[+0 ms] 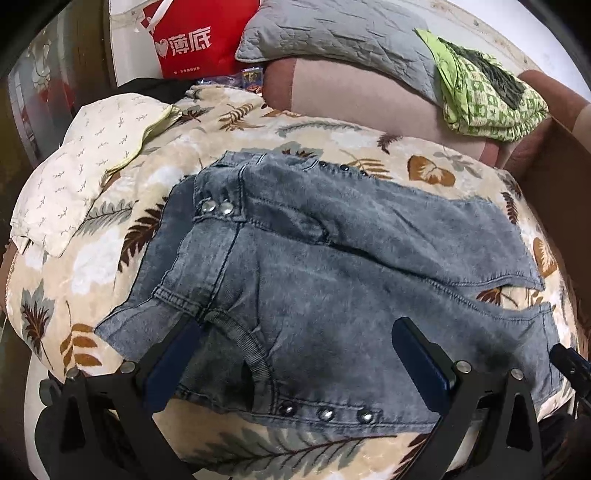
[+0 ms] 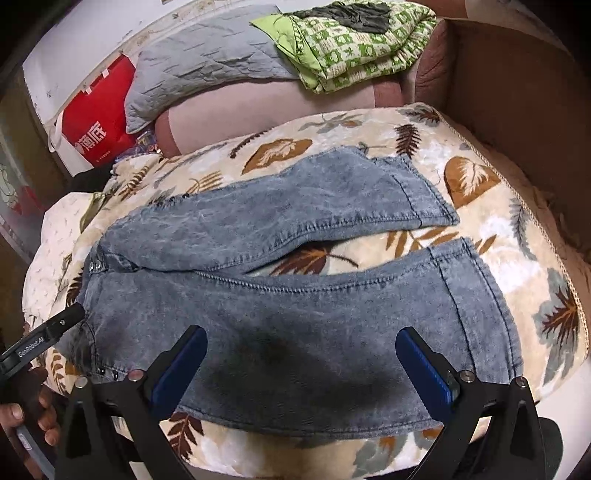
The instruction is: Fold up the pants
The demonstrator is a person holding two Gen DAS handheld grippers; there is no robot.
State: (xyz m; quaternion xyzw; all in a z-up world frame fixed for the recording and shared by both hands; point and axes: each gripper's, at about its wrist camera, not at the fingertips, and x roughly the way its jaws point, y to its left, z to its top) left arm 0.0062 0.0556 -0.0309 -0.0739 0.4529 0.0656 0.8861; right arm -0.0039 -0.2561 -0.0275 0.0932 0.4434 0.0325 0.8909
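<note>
Blue-grey denim pants [image 1: 351, 258] lie spread flat on a leaf-print blanket [image 1: 110, 240], waist to the left, both legs running right and slightly apart. My left gripper [image 1: 299, 336] is open above the waist and near pocket, touching nothing. My right gripper [image 2: 301, 341] is open above the near leg [image 2: 314, 314], with a dark shadow on the cloth between the jaws. The far leg [image 2: 295, 206] lies beyond, its hem at the right. The left gripper's tip [image 2: 66, 319] shows at the left edge of the right wrist view.
A cream pillow [image 1: 74, 166] lies left of the pants. A grey pillow [image 1: 332, 33], a green patterned cloth [image 1: 487, 96] and a red bag [image 1: 199, 37] sit behind. A brown cardboard box [image 2: 517, 85] stands at the right.
</note>
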